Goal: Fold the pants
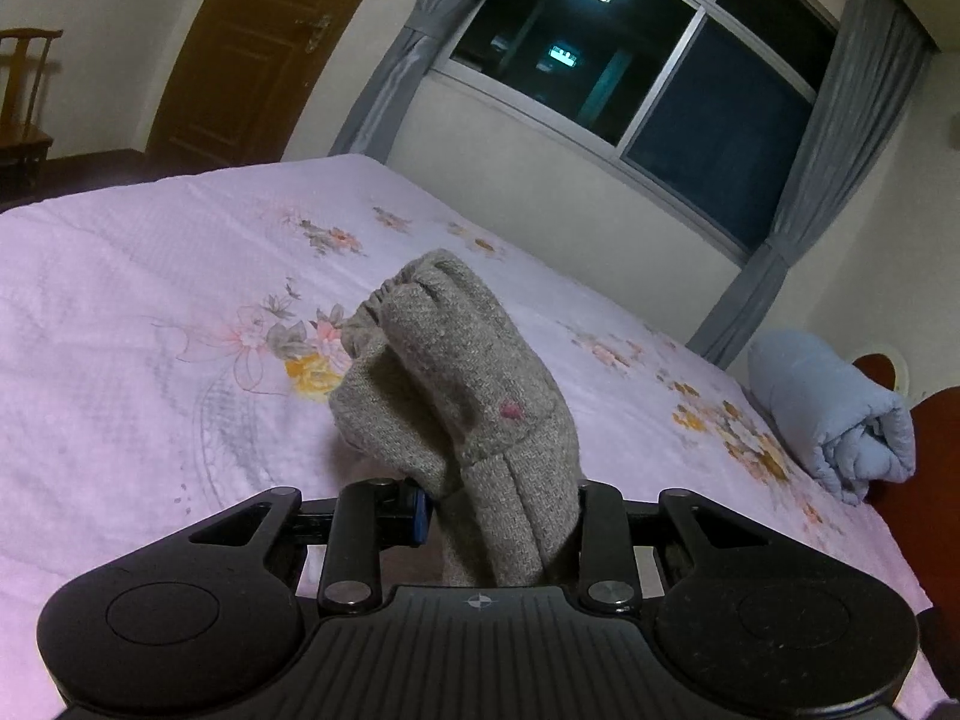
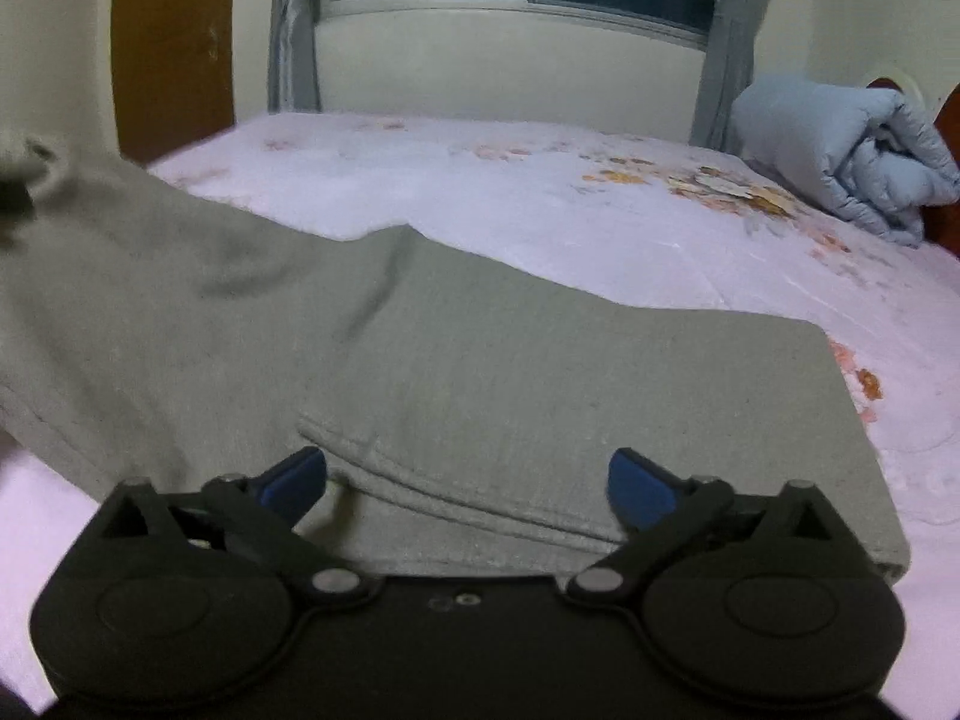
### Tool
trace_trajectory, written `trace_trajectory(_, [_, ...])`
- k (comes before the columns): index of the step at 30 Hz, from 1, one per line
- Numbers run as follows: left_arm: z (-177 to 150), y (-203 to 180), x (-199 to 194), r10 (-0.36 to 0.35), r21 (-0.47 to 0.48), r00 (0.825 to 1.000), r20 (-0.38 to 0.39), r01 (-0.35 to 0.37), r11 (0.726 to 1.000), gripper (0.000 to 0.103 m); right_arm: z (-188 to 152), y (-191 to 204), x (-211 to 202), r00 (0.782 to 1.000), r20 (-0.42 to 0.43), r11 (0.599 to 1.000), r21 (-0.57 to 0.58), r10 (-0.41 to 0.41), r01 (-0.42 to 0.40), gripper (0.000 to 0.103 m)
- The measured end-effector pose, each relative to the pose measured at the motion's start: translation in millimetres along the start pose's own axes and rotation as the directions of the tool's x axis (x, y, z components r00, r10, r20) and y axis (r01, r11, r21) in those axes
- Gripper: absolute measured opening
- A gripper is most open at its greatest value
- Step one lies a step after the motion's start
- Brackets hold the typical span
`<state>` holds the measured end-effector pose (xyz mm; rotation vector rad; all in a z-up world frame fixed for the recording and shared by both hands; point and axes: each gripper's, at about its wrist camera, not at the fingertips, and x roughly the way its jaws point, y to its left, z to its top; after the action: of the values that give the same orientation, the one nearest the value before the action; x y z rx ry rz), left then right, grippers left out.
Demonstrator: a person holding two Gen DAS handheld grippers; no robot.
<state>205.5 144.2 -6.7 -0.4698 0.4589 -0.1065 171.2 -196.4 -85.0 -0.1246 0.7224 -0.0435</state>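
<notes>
In the left wrist view our left gripper point(image 1: 504, 516) is clamped on a bunched end of the grey pants point(image 1: 456, 384). The cloth rises out from between the two fingers and stands up in a thick fold above the bed, with a gathered elastic edge at its far top and a small reddish spot on its near right side. One blue finger pad point(image 1: 421, 510) shows on the left of the cloth; the pad on the other side is hidden behind the fabric.

In the right wrist view our right gripper point(image 2: 468, 483) has its blue fingers point(image 2: 294, 483) spread wide apart, one on each side, and grips nothing. It sits just above the near edge of the pants point(image 2: 480, 372), which here lie mostly flat across the bed in a broad band running left to right. A stitched seam curves across the cloth just ahead of the fingers. Toward the far left the fabric lifts off the bed and goes out of frame, blurred. The right end of the band ends in a straight edge, near the right side of the bed.

The bed carries a pale pink sheet with a flower print point(image 2: 540, 210). At its far right corner lies a rolled light blue quilt point(image 2: 840, 150), against a reddish wooden headboard point(image 1: 936, 468). Beyond the bed we see a dark window point(image 1: 648, 66) with grey curtains point(image 1: 840, 180) tied back on either side, and a brown wooden door point(image 1: 264, 42) to the far left, with a wooden chair point(image 1: 24, 102) beyond it.
</notes>
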Motion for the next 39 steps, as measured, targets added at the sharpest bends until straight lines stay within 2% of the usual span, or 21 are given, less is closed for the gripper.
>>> trace_trajectory(2, [0,-2,-1,0.003,0.007,1.0,-0.004,-0.003,1.0,0.031,-11,7,2,0.999,0.039,0.999,-0.041,-0.033,0.035,0.097])
trace_trajectory(10, [3,-12,-9,0.003,0.054,1.0,0.008,-0.003,0.999,0.03,-14,7,-3,0.998,0.04,0.999,-0.013,-0.046,0.046,0.097])
trace_trajectory(18, [9,-59,-27,-0.019,0.201,0.999,0.04,0.011,0.979,0.03,-14,3,-11,0.997,0.058,0.998,0.016,-0.055,0.054,0.097])
trace_trajectory(20, [8,-75,-30,-0.027,0.253,0.999,0.047,0.015,0.967,0.03,-15,-9,-21,0.992,0.096,0.995,0.074,-0.078,0.071,0.097])
trace_trajectory(25, [3,-115,-30,-0.062,0.341,0.997,0.037,0.045,0.939,0.03,-23,-61,-52,0.978,0.189,0.978,0.201,-0.09,0.051,0.097])
trace_trajectory(30, [-12,-167,-26,-0.132,0.39,0.991,0.018,0.115,0.914,0.03,-23,-119,-67,0.964,0.202,0.955,0.276,-0.173,0.114,0.097])
trace_trajectory(34, [-34,-221,-14,-0.194,0.458,0.98,-0.049,0.195,0.867,0.03,-30,-169,-73,0.963,0.144,0.924,0.345,-0.227,0.167,0.097])
trace_trajectory(36, [-54,-251,-6,-0.219,0.507,0.971,-0.095,0.237,0.829,0.03,-35,-191,-79,0.955,0.141,0.905,0.379,-0.26,0.191,0.097])
trace_trajectory(39, [-93,-297,1,-0.234,0.594,0.96,-0.156,0.28,0.754,0.03,-42,-223,-89,0.939,0.139,0.874,0.429,-0.315,0.23,0.097])
